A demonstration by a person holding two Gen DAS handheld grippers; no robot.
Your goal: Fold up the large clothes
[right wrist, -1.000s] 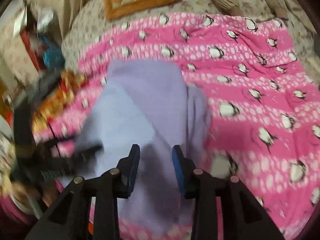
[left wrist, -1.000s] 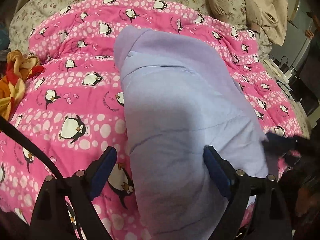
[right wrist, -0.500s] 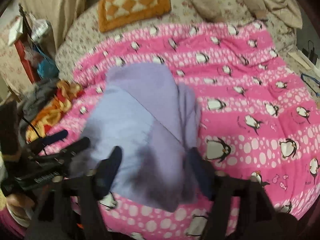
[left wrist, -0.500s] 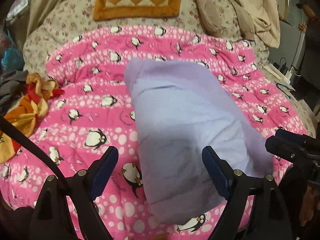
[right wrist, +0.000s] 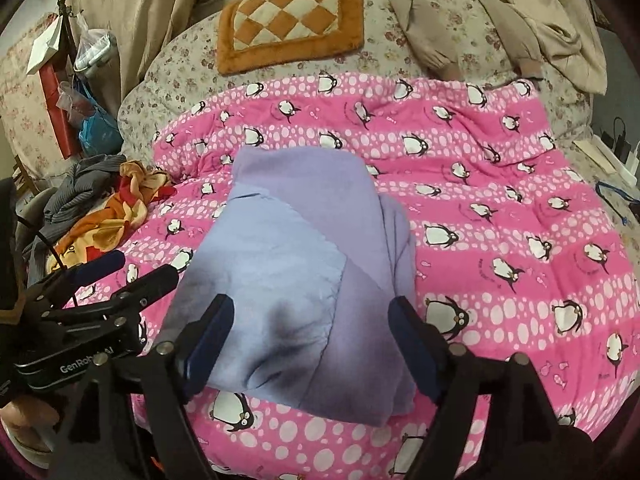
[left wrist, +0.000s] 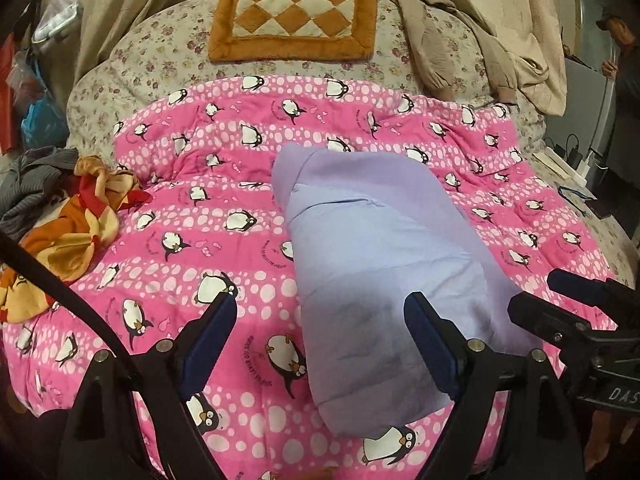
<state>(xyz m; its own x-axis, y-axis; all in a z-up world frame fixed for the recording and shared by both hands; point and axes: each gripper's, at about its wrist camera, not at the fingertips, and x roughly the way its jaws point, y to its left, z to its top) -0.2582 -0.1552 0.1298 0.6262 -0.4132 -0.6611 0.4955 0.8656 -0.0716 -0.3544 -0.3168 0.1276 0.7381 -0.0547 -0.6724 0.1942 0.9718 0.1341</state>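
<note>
garment: lavender folded garment (left wrist: 380,264) (right wrist: 304,280) lies flat on the pink penguin quilt (left wrist: 192,208) (right wrist: 500,208), long axis running away from me, near edge just short of the quilt's front edge.
left gripper: my left gripper (left wrist: 320,340) (right wrist: 120,276) is spread wide, nothing between the pads, above the garment's near-left edge and not touching.
right gripper: my right gripper (right wrist: 310,340) (left wrist: 560,296) has just been opening; jaws now wide, released, cloth below them and not pinched.
edges: garment's left side straight, 1 fold seam across the top, right layers stepped.
open room: bare quilt on both sides, more on the right in the right wrist view.
clutter: orange-red cloth (left wrist: 76,220) (right wrist: 116,204) at the quilt's left edge; checkered cushion (left wrist: 296,20) (right wrist: 292,20) far behind.
</note>
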